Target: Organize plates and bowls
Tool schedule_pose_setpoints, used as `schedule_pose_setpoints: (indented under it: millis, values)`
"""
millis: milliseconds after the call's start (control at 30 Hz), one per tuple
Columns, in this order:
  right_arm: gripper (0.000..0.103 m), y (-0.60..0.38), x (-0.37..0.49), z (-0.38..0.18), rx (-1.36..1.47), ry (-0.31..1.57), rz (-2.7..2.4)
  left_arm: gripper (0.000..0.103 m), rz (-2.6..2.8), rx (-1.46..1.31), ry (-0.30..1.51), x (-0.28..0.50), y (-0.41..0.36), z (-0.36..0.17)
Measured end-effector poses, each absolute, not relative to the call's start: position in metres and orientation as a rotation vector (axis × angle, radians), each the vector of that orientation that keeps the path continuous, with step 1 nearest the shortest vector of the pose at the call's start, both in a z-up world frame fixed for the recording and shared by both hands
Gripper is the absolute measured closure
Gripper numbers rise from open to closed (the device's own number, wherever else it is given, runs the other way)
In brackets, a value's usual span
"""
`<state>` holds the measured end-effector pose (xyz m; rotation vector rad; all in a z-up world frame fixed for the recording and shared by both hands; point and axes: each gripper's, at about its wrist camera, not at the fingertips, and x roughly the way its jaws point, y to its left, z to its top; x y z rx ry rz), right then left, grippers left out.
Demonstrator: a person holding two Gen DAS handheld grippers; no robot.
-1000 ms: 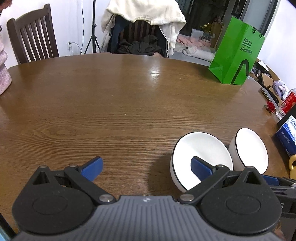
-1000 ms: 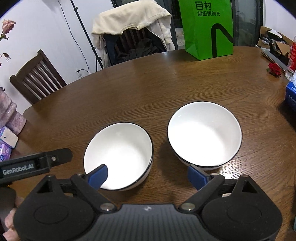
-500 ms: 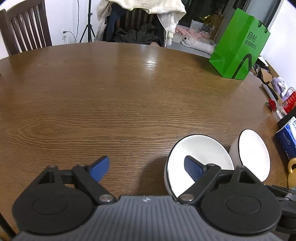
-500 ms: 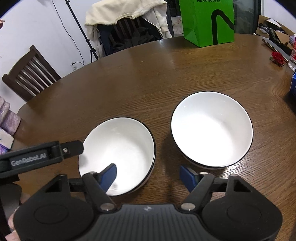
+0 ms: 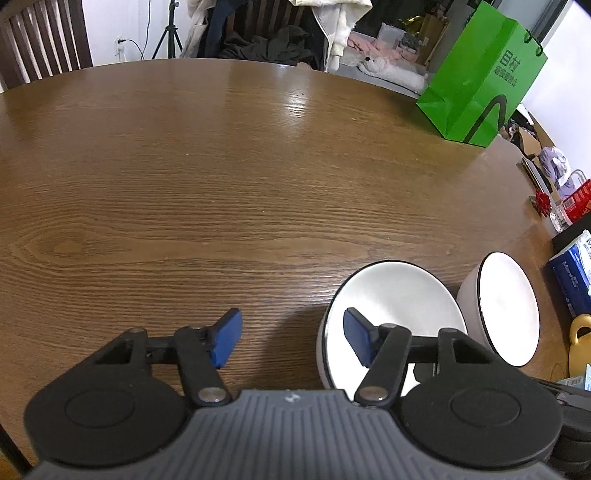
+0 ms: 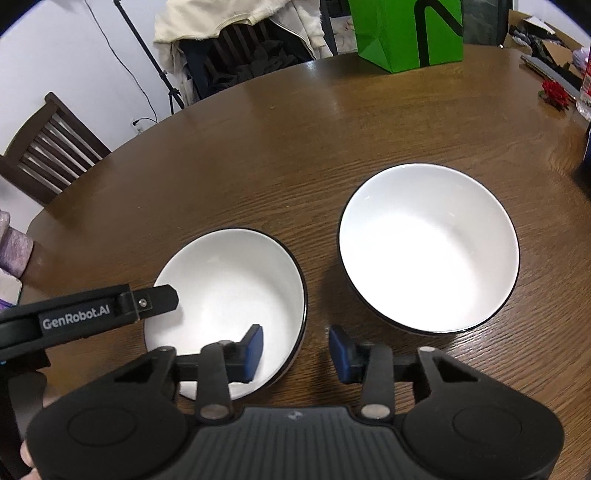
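Two white bowls with black rims stand side by side on the round wooden table (image 5: 221, 177). My left gripper (image 5: 291, 339) straddles the left wall of the nearer bowl (image 5: 399, 295): one blue pad is inside, the other outside over the wood. Its jaws are closing and the pads do not touch the wall. My right gripper (image 6: 295, 352) straddles the right rim of that same bowl (image 6: 229, 280), jaws closing, with a small gap on both sides. The second bowl (image 6: 428, 251) (image 5: 506, 306) stands free to the right. One of the left gripper's fingers (image 6: 155, 297) reaches over the bowl's left rim.
A green paper bag (image 5: 476, 74) (image 6: 406, 33) stands at the table's far edge. A blue box (image 5: 572, 273) and a yellow object (image 5: 580, 343) sit close to the second bowl. A red flower (image 6: 554, 92) lies at the right. Chairs (image 6: 48, 155) ring the table.
Both grippers have come down and forward onto the nearer bowl. Their jaws have narrowed a good deal, each now astride one side of its rim. The bowls have not moved.
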<state>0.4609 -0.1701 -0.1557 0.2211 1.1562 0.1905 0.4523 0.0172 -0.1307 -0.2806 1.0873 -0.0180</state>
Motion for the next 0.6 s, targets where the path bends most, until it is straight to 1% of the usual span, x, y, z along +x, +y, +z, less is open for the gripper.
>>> schedule_pose_setpoints:
  millis: [133,200,267,300,333,400,600]
  values:
    - [0.079,-0.172,0.463,-0.161,0.237,1.169,0.184,0.047,-0.025,-0.272,1.103,0.458,0.013,-0.136]
    - [0.083,-0.174,0.465,-0.164,0.257,1.175,0.188,0.056,-0.029,-0.266,1.111,0.459,0.01,-0.137]
    - [0.087,-0.174,0.466,-0.165,0.273,1.178,0.194,0.059,-0.031,-0.262,1.122,0.462,0.009,-0.14]
    - [0.088,-0.173,0.466,-0.166,0.275,1.178,0.196,0.065,-0.031,-0.259,1.126,0.462,0.008,-0.141]
    - [0.089,-0.172,0.466,-0.166,0.276,1.178,0.196,0.067,-0.036,-0.261,1.131,0.463,0.008,-0.142]
    - [0.089,-0.172,0.467,-0.167,0.274,1.181,0.19,0.077,-0.052,-0.272,1.136,0.462,0.009,-0.142]
    - [0.091,-0.168,0.471,-0.166,0.262,1.186,0.18,0.091,-0.077,-0.275,1.144,0.463,0.006,-0.143]
